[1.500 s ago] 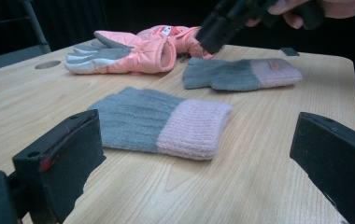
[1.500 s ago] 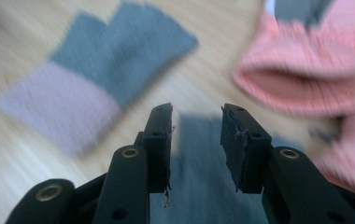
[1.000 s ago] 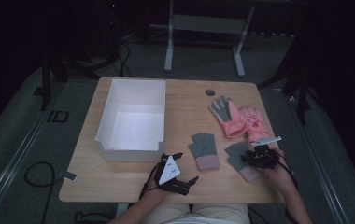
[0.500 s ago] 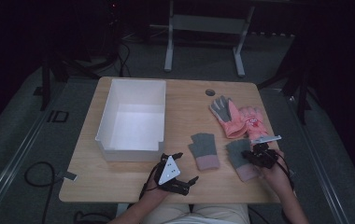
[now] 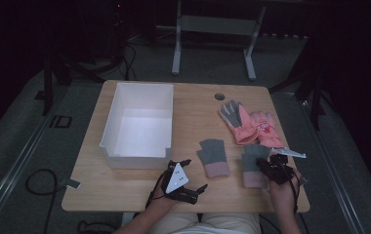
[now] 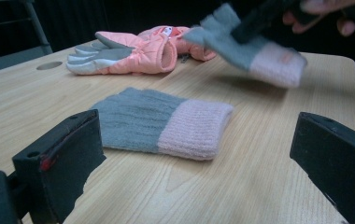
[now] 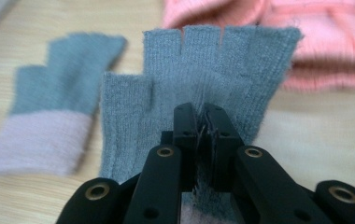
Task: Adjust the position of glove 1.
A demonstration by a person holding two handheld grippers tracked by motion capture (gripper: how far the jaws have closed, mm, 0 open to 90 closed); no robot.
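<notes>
My right gripper (image 7: 201,114) is shut on a grey fingerless glove with a pink cuff (image 7: 213,70). Its jaws have just been closing, with the knit pinched between them. The glove hangs a little above the table (image 6: 250,46) at the front right (image 5: 253,161), under my right gripper (image 5: 267,168). Its twin (image 5: 213,157) lies flat left of it (image 7: 59,107). My left gripper (image 5: 195,174) rests open near the front edge. The twin (image 6: 166,123) lies just beyond its jaws (image 6: 199,140), and nothing is between them.
A pair of pink ski gloves (image 5: 252,124) lies at the right rear of the wooden table (image 5: 193,112). A white bin (image 5: 137,124) stands on the left half. A small round hole (image 5: 219,96) is near the far edge.
The right gripper has closed on the grey glove and raised it slightly off the table. The left gripper has stayed where it was.
</notes>
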